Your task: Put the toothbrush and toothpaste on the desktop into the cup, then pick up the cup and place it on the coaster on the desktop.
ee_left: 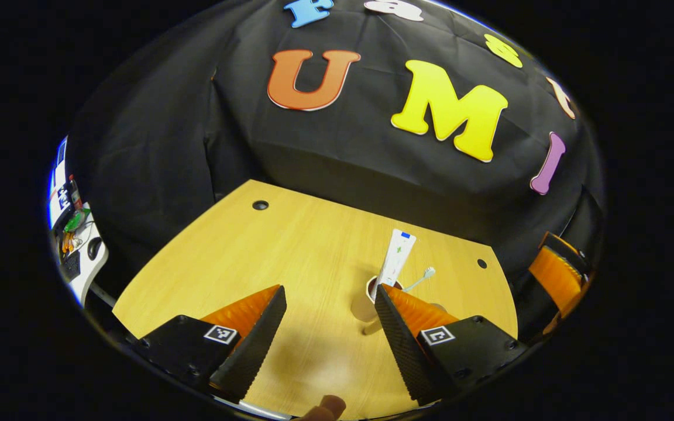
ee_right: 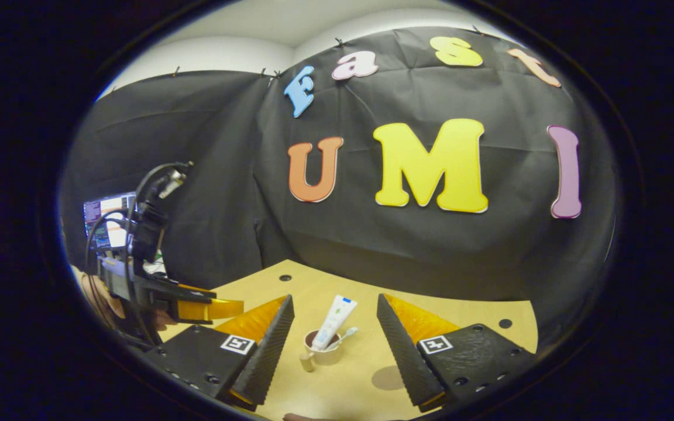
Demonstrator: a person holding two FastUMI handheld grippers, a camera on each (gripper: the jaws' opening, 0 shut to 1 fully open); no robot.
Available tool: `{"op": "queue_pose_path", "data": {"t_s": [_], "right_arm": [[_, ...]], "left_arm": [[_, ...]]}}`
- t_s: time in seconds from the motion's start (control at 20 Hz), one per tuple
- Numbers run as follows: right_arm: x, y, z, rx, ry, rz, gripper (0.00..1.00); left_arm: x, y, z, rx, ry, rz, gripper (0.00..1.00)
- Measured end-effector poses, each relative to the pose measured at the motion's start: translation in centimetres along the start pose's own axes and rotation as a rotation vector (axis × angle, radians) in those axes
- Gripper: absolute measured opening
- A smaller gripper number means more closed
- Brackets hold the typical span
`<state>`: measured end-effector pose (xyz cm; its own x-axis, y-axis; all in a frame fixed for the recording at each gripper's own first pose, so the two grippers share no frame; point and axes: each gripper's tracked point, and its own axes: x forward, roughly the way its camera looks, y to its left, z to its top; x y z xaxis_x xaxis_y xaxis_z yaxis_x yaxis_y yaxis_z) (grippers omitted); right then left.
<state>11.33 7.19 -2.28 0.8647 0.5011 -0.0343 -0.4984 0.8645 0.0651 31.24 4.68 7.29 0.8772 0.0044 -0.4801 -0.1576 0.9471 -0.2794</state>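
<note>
In the left gripper view, my left gripper [ee_left: 330,318] hangs over the wooden desktop [ee_left: 290,245] with its fingers spread wide apart, clamped on nothing. The cup [ee_left: 367,301] stands at about one o'clock from the gap, just beside my right-hand finger. The toothpaste [ee_left: 396,257] stands tilted in the cup, and the toothbrush [ee_left: 422,278] leans out toward three o'clock. My other tongs show at the four o'clock edge.

In the right gripper view, my right gripper [ee_right: 335,330] is also wide apart, gripping nothing. The cup [ee_right: 322,354] sits between the fingers at six o'clock, toothpaste [ee_right: 334,321] and toothbrush [ee_right: 343,337] inside it. The round coaster [ee_right: 388,378] lies near, at about four o'clock from the cup. The left gripper [ee_right: 211,309] shows at nine o'clock.
</note>
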Motion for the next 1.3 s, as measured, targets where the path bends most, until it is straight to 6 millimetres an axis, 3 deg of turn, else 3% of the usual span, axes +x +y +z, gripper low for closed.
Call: {"op": "queue_pose_path", "data": {"t_s": [0.3,0.45,0.7,1.0,1.1,1.3], "right_arm": [[-5.4,-4.2,0.5,0.010,-0.019,-0.108,0.93],[-8.0,-6.2,-0.3,0.044,-0.011,-0.165,0.94],[-12.0,-9.4,-2.6,0.063,0.014,-0.253,0.93],[-15.0,-12.6,-4.9,0.130,0.046,-0.338,0.94],[-16.1,-13.8,-5.0,0.133,0.039,-0.367,0.93],[-16.9,-15.1,-5.9,0.149,0.053,-0.394,0.94]], "left_arm": [[4.4,-4.8,-3.9,0.052,0.198,-0.077,0.98],[6.1,-5.7,-6.3,0.116,0.350,-0.090,0.98],[9.0,-7.0,-8.7,0.188,0.542,-0.100,0.97],[11.5,-7.4,-11.6,0.163,0.720,-0.053,0.90],[11.9,-6.9,-11.5,0.173,0.739,-0.009,0.82],[11.8,-6.5,-11.0,0.188,0.789,0.036,0.40]]}}
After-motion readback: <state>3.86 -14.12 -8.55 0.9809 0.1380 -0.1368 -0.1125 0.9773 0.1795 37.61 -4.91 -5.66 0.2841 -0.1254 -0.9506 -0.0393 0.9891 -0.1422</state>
